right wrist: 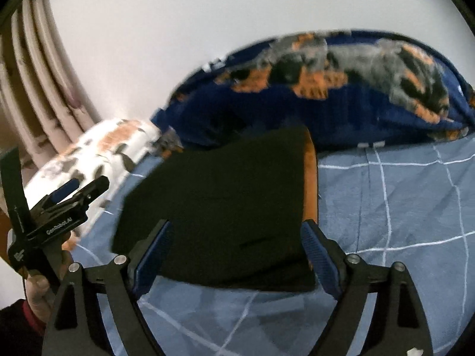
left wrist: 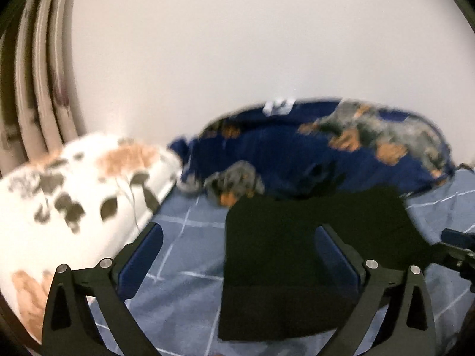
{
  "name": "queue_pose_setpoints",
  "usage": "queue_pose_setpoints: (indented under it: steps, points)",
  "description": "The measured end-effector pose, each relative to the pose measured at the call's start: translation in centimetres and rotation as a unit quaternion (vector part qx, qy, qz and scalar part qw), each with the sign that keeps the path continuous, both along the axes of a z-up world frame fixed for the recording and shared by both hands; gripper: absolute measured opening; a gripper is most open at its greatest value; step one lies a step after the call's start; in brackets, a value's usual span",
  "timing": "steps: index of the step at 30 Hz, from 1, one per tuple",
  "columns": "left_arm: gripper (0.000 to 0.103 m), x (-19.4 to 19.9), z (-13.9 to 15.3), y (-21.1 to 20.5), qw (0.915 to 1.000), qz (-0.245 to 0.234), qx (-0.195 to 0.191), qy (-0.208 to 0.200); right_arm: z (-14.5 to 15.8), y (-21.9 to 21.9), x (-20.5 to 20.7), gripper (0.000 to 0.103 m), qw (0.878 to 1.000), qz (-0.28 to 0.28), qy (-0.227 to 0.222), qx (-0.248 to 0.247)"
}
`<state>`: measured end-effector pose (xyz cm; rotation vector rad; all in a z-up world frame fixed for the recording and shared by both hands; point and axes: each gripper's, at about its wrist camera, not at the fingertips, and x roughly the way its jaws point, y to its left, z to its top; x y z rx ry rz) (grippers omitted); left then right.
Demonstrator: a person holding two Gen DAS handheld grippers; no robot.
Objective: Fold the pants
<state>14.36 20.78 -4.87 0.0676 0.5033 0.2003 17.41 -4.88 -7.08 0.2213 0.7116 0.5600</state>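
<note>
Left wrist view looks along the left gripper (left wrist: 237, 255), whose jaws stand wide apart with nothing between the blue pads; the pants (left wrist: 311, 252) lie below them on the bed (left wrist: 184, 237), not gripped. The pants are a flat, black, roughly rectangular folded bundle of matte cloth, its near edge straight and its corners squared. The bedsheet is pale blue cotton with thin white grid lines and soft creases.

Far behind the pants lies a plump navy pillow (left wrist: 326, 151) printed with grey and orange blotches. To its left sits a white pillow (left wrist: 74, 187) with dark leaf shapes and peach patches. Ribbed beige curtain folds (left wrist: 38, 89) hang at the far left against a plain pale wall (left wrist: 237, 44).

In the right wrist view the right gripper (right wrist: 237, 252) is likewise spread wide and holds nothing, its ridged blue pads on either side of the pants' near edge without pressing on the cloth. At the left edge a hand (right wrist: 41, 284) holds the left gripper.
</note>
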Motion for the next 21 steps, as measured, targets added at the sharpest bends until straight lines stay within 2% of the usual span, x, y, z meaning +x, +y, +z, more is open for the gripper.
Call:
queue_pose_setpoints:
  steps: [3,6,9,14,21]
  points:
    - [0.103,-2.4,3.1,-1.3,0.9995,-0.007,0.0,-0.03,2.5,-0.7,-1.9,0.093,1.0,0.0,-0.028,0.006]
    - [0.103,-4.1,5.2,-2.1,0.9986,-0.019,-0.018,-0.046,4.7,-1.0,-3.6,0.095,0.999,-0.003,-0.053,-0.001]
    - [0.103,-5.4,6.6,-2.7,0.9984,-0.005,-0.024,-0.05,6.1,-1.1,-5.0,0.097,0.998,-0.003,-0.066,0.002]
    - [0.103,-7.0,7.7,-3.1,0.997,-0.026,-0.057,-0.045,7.3,-1.0,-7.4,0.1,0.996,-0.001,-0.084,-0.002]
    - [0.103,-9.0,8.9,-3.9,0.9956,-0.042,-0.057,-0.062,7.6,-1.2,-8.7,0.1,0.997,0.002,-0.081,-0.005]
